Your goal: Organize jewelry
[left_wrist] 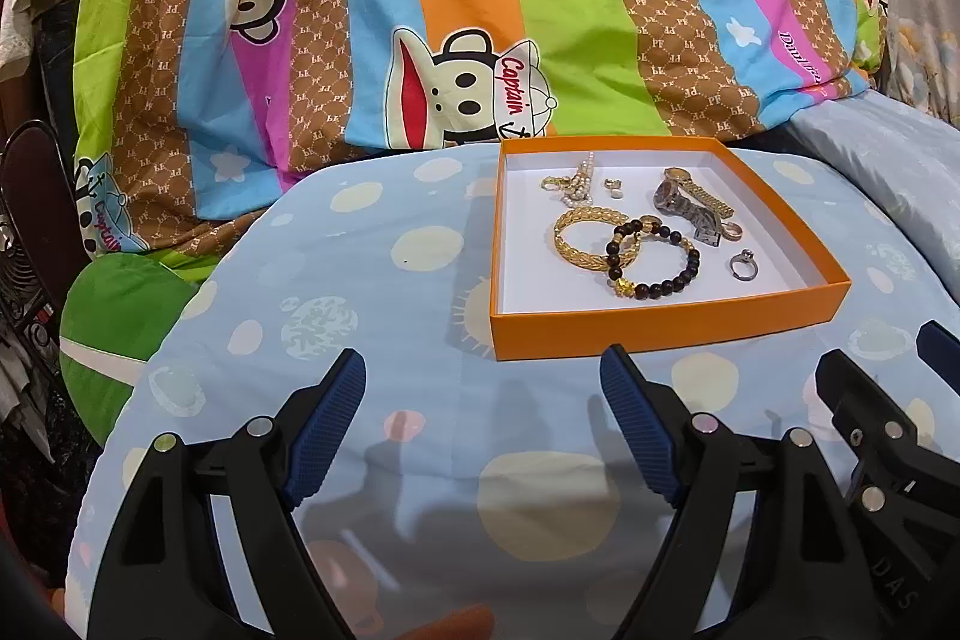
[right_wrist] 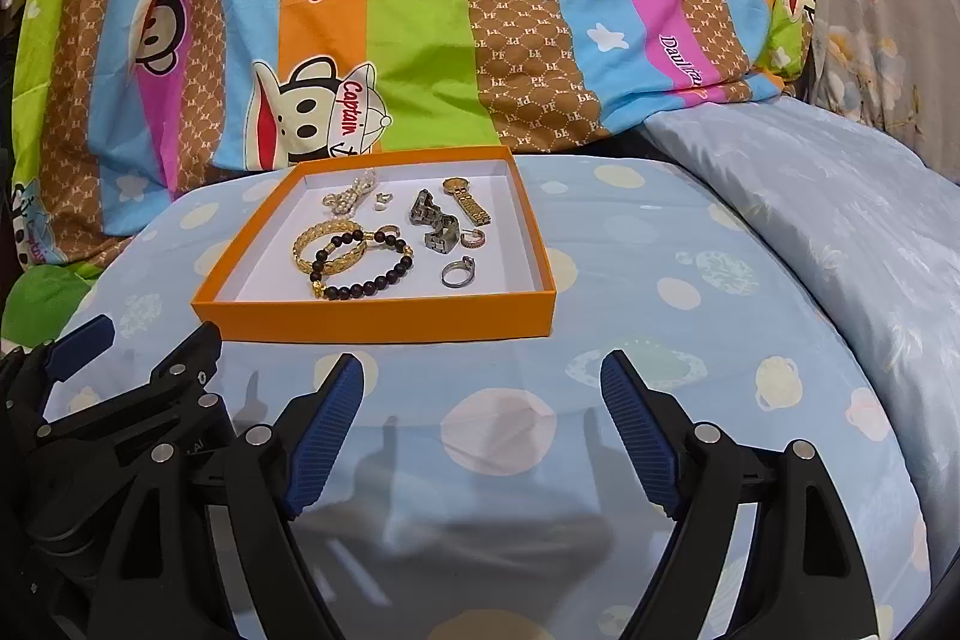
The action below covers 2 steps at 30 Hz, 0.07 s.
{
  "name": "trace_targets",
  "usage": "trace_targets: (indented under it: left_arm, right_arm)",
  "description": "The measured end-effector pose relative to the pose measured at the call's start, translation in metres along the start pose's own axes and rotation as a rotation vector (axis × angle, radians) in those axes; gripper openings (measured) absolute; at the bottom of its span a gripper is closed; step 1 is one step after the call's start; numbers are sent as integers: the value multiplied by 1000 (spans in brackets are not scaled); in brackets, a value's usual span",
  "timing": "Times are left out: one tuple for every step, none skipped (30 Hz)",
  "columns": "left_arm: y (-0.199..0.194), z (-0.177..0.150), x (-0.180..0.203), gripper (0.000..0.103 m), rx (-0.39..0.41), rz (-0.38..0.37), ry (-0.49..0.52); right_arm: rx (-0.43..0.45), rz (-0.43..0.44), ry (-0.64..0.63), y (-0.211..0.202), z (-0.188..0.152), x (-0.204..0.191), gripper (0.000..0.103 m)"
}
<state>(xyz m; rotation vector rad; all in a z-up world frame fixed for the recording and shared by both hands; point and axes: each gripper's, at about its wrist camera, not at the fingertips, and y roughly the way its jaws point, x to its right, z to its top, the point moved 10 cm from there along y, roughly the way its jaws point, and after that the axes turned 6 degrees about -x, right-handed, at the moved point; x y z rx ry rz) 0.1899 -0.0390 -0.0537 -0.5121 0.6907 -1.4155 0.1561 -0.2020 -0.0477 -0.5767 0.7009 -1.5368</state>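
An orange box (left_wrist: 660, 331) with a white floor sits on the blue dotted bedsheet; it also shows in the right wrist view (right_wrist: 384, 322). Inside lie a gold bracelet (left_wrist: 591, 235), a dark bead bracelet (left_wrist: 657, 259), a silver ring (left_wrist: 744, 265), two watches (left_wrist: 690, 205), a pearl piece (left_wrist: 579, 184) and small earrings (left_wrist: 613, 187). My left gripper (left_wrist: 483, 382) is open and empty, just in front of the box. My right gripper (right_wrist: 483, 382) is open and empty, in front of the box and a little to its right. Each gripper shows at the edge of the other's view.
A striped cartoon-monkey quilt (left_wrist: 480, 10) rises behind the box. A pale blue pillow (right_wrist: 840, 196) lies to the right. The bed edge drops off at the left, with a green cushion (left_wrist: 114, 304) and clutter beyond.
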Motion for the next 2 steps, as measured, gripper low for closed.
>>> trace_targets:
  left_arm:
    - [0, 0, 0, 78, 1, 0, 0]
    - [-1, 1, 0, 78, 4, 3, 0]
  right_arm:
    - [1, 1, 6, 0, 0, 0, 81]
    - [1, 2, 11, 0, 0, 1, 81]
